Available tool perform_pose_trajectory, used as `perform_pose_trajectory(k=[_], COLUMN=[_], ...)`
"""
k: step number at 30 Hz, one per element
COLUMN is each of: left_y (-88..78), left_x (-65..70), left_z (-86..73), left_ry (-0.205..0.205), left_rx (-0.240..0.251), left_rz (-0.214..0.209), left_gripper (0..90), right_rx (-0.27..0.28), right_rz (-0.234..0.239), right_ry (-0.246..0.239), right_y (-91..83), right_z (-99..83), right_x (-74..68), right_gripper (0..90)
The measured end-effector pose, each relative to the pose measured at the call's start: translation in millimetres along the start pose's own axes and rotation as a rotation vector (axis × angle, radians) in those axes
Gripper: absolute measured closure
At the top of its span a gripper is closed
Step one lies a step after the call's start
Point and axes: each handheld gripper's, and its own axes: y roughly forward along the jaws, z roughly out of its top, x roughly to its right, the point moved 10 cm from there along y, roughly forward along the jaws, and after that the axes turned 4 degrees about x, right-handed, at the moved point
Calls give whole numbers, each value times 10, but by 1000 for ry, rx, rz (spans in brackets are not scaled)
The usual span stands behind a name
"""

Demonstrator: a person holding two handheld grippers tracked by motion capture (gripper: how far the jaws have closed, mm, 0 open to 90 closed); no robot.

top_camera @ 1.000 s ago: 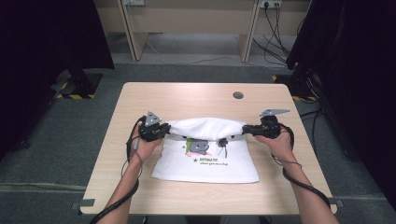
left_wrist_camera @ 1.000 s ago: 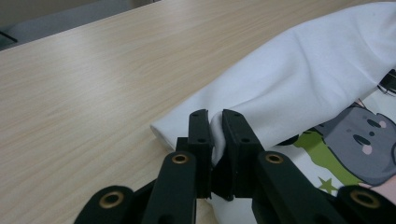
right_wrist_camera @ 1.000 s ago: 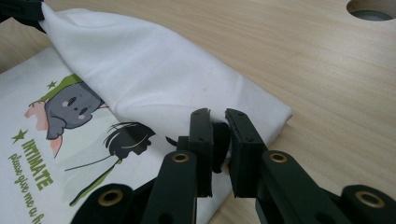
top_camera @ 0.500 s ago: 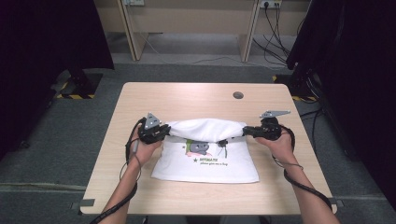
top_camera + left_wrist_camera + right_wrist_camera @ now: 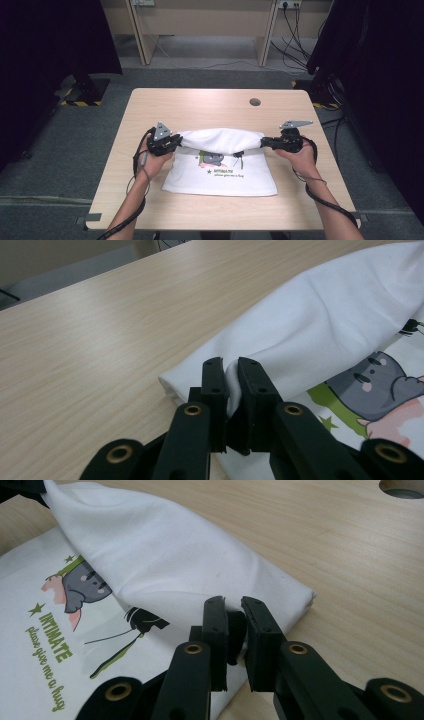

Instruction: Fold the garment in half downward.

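A white cotton T-shirt with a grey cartoon print point(image 5: 222, 167) is spread at the middle of the light wooden tabletop point(image 5: 200, 105), its far part folded toward the near edge. The cloth is judged light, limp and prone to sagging, so it is best taken at the two ends of the fold. The left gripper point(image 5: 231, 385) is clenched on the fold's left end and the right gripper point(image 5: 234, 630) on its right end. Both are held low and nearly level, pointing inward toward each other.

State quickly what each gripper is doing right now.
Left gripper: closed on the white T-shirt, at its folded edge.
Right gripper: closed on the same T-shirt's opposite side.
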Motion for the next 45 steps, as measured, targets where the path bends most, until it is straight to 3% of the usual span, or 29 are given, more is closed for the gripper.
perform_pose_trajectory(k=[21, 45], left_y=[-80, -188], left_x=[65, 131], left_z=[-88, -132], left_ry=[37, 79], left_rx=[-17, -30], left_rz=[-11, -13], left_gripper=[820, 821], right_rx=[9, 4], right_rz=[9, 29], right_ry=[-5, -48], right_y=[-85, -158], right_z=[-34, -107], right_x=[-41, -158], right_gripper=[817, 816])
